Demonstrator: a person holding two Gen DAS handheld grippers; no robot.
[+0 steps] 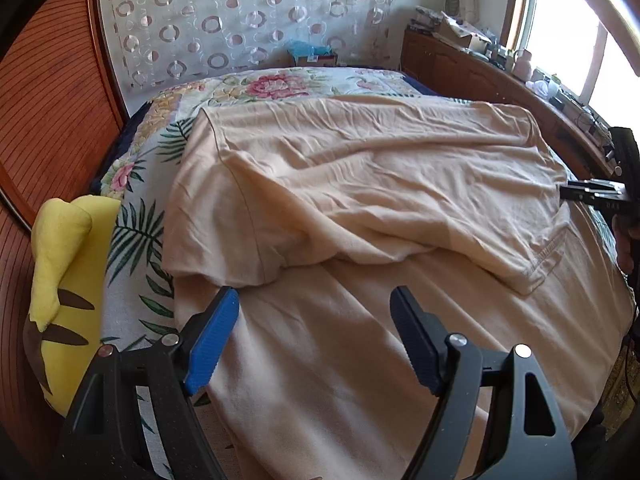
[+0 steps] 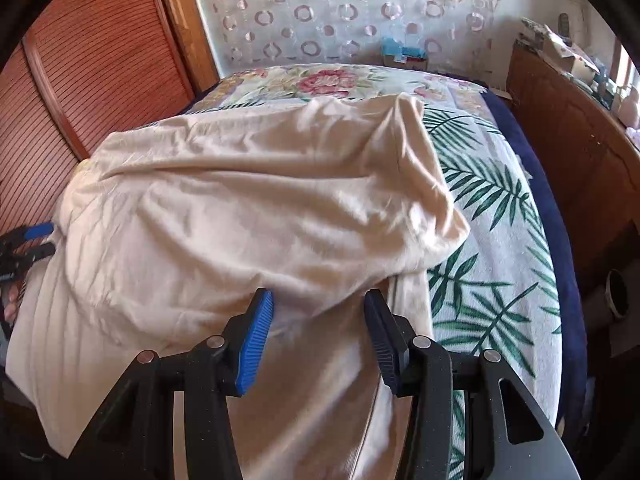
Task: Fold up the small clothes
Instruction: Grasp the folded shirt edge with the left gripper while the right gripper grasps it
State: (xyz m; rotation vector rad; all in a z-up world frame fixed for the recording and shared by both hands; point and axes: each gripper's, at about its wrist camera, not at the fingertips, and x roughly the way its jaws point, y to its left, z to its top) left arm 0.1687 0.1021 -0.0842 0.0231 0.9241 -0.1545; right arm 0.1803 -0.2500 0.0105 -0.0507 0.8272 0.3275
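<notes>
A yellow plush [image 1: 60,280] is crowding the bed's left edge; the leafy bedspread [image 2: 492,280] right of the shirt [image 2: 240,208] is lying bare, cabinet [image 2: 568,152] walling it beyond.

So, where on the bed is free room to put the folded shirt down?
Free: the floral cover right of the shirt, up to the blue edge; also a strip beyond the shirt, near the curtain. Crowded: the left side, where a yellow plush leaves only a narrow gap.
</notes>
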